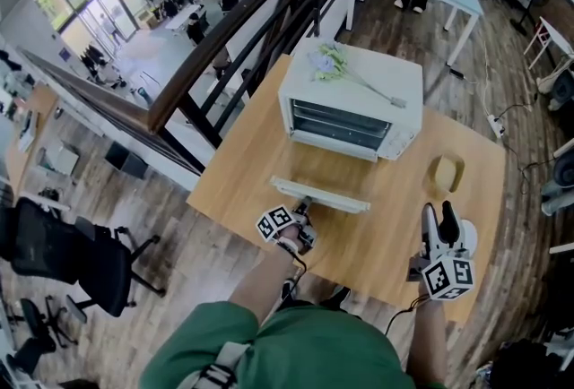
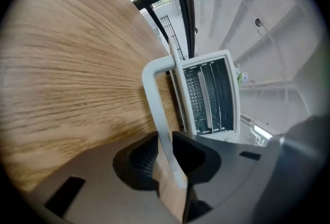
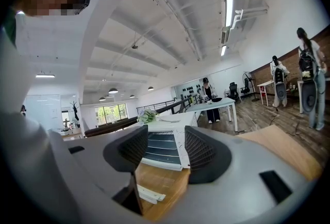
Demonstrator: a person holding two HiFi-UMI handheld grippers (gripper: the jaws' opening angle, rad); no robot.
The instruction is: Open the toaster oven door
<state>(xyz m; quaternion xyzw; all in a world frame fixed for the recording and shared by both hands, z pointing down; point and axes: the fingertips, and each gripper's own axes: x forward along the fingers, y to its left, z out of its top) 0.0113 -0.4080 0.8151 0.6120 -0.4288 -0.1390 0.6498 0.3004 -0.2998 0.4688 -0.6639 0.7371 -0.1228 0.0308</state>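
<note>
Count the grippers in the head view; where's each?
2. The left gripper is shut on the toaster oven door handle; the right gripper is open and empty above the wooden table's near right corner. None hidden.

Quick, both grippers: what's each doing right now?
Left gripper: closed on the white bar handle of the toaster oven door.
Right gripper: open, holding nothing.

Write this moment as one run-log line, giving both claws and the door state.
left claw: shut on door handle | toaster oven door: lowered open | right claw: open, empty, over table
</note>
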